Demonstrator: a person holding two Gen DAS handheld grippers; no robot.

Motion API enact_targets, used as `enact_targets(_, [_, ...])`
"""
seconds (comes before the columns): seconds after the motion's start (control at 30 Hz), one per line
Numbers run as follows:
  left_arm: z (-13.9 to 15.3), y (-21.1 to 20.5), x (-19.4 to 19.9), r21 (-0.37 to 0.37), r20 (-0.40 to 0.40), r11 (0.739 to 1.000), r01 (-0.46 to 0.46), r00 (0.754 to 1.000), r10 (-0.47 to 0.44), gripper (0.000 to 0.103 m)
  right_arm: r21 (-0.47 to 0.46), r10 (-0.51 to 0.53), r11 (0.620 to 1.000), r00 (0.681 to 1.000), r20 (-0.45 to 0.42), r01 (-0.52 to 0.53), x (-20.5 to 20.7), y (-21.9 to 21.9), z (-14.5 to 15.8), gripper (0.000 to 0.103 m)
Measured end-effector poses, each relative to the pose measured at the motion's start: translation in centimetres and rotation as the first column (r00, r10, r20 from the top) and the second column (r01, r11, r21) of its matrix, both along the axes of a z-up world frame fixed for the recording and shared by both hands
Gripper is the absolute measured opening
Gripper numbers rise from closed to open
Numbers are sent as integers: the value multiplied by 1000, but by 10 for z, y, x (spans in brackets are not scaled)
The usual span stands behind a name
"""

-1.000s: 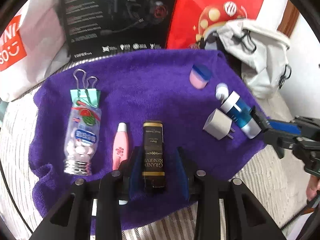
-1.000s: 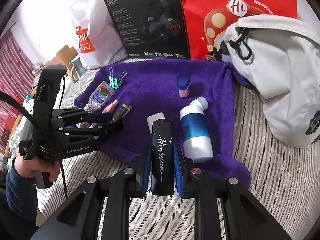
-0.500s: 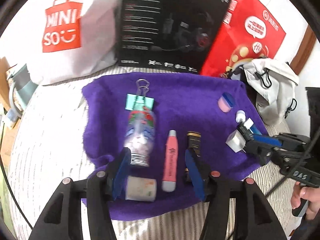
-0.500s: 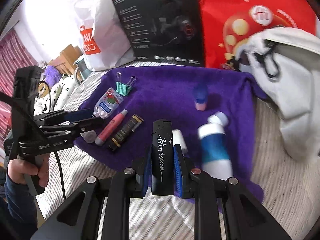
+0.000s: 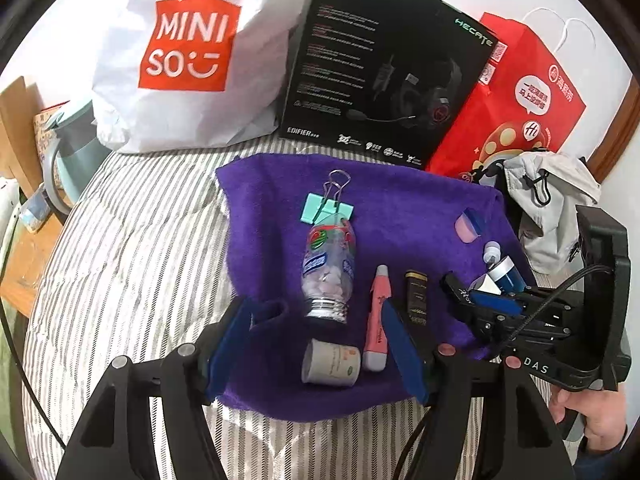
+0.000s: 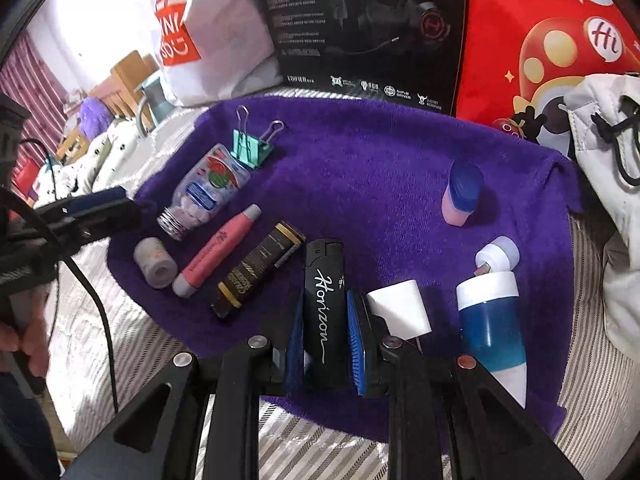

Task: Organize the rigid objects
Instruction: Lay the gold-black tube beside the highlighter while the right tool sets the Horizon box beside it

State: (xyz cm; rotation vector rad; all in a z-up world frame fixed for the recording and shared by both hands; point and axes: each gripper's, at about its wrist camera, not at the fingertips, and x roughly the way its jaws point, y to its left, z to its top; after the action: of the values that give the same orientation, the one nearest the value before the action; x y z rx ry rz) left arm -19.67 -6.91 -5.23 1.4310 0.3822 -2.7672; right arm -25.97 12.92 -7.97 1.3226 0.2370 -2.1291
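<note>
A purple towel (image 5: 400, 208) (image 6: 360, 152) holds a row: small white roll (image 5: 330, 364) (image 6: 155, 263), candy bottle (image 5: 328, 272) (image 6: 206, 190), pink tube (image 5: 378, 320) (image 6: 220, 250), black-and-gold bar (image 5: 416, 296) (image 6: 256, 274). My left gripper (image 5: 320, 320) is open and empty above the towel's near edge, straddling the bottle's cap, the roll and the pink tube. My right gripper (image 6: 324, 312) is shut on a black "Horizon" lighter (image 6: 325, 312), low over the towel just right of the bar; it shows in the left wrist view (image 5: 480, 300).
Also on the towel: green binder clip (image 6: 250, 146), pink-and-blue jar (image 6: 462, 192), white plug adapter (image 6: 400, 310), blue-and-white bottle (image 6: 490, 328). Behind stand a Miniso bag (image 5: 188, 52), a black headset box (image 5: 384, 64), a red bag (image 5: 520, 96). A grey backpack (image 6: 612, 184) lies at the right.
My left gripper let go of the black-and-gold bar, opened wide and drew back and left. My right gripper carried the lighter left and down to beside the bar.
</note>
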Motion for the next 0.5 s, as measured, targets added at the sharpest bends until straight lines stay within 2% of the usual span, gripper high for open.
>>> enact_targets(0.2, [0,-6,5,34,0,999,-4,1000,4,66,55,16,998,1000,-12,-15,1,-9,-9,22])
enact_targets(0.5, [3,-7,7,46,-3,999,-5,1000,5,66,145,69,988,996,-53,-61,6,-22,-12,23])
